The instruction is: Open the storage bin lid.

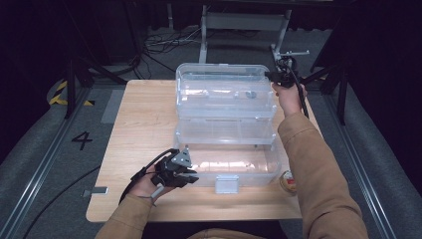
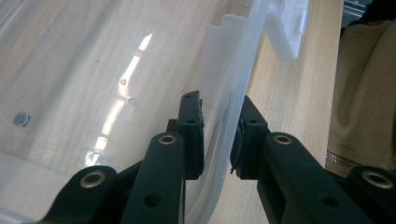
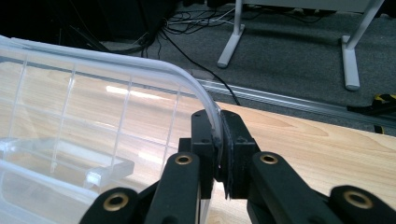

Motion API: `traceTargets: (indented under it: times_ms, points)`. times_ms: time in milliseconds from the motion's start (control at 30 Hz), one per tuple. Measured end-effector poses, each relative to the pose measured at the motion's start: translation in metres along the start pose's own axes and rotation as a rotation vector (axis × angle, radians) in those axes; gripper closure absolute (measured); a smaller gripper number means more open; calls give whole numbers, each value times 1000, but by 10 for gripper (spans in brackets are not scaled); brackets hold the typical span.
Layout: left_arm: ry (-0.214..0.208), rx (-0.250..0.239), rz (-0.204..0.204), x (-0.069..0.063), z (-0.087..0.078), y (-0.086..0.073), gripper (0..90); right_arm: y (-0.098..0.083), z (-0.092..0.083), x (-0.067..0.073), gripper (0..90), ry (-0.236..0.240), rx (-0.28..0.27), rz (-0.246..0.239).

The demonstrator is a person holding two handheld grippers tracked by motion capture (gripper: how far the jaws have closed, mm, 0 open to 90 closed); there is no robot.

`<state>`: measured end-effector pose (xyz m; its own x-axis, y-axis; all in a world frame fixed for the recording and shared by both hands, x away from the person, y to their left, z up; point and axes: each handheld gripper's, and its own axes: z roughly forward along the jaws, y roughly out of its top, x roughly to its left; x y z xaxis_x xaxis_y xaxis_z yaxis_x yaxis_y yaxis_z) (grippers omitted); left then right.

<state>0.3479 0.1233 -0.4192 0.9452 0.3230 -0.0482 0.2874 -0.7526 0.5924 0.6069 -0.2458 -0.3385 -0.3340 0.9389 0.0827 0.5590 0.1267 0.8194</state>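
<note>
Closed the left gripper (image 1: 191, 175) on the rim of the clear plastic box (image 1: 268, 164), at about seven o'clock on the table (image 1: 144, 124); set one jaw inside the wall and the other outside, as seen in the left gripper view (image 2: 219, 135), with the box wall (image 2: 224, 112) running up between the pads; kept a tan sleeve (image 1: 129, 216) behind that hand at six o'clock.

Clamped the right gripper (image 1: 271, 74) on the edge of the lid (image 1: 224, 92) at about one o'clock on the table; pinched the curved corner of the rim tight between both pads in the right gripper view (image 3: 218, 149); showed the ribbed clear lid (image 3: 93, 116) spreading off toward nine o'clock from those jaws.

Rested the box on the near half of the table, toward six o'clock from the centre, long side across; held the lid tilted up behind it, toward twelve o'clock.

Left a pale latch (image 1: 226, 184) at the middle of the box's near wall, at six o'clock; left a small round thing (image 1: 287, 181), too small to tell what, just beside the box's near right corner at five o'clock.

Showed a painted figure four (image 1: 82, 140) on the grey floor, off the table at nine o'clock; showed cables (image 1: 159, 47) and a metal frame (image 1: 244, 22) on the floor beyond at twelve o'clock.
</note>
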Motion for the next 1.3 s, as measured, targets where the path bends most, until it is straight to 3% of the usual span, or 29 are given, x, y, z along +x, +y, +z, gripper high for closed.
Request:
traceTargets:
  times_ms: [1300]
  points:
    - [4,2,0,0,0,-1,767,-11,33,-14,848,37,95,77]
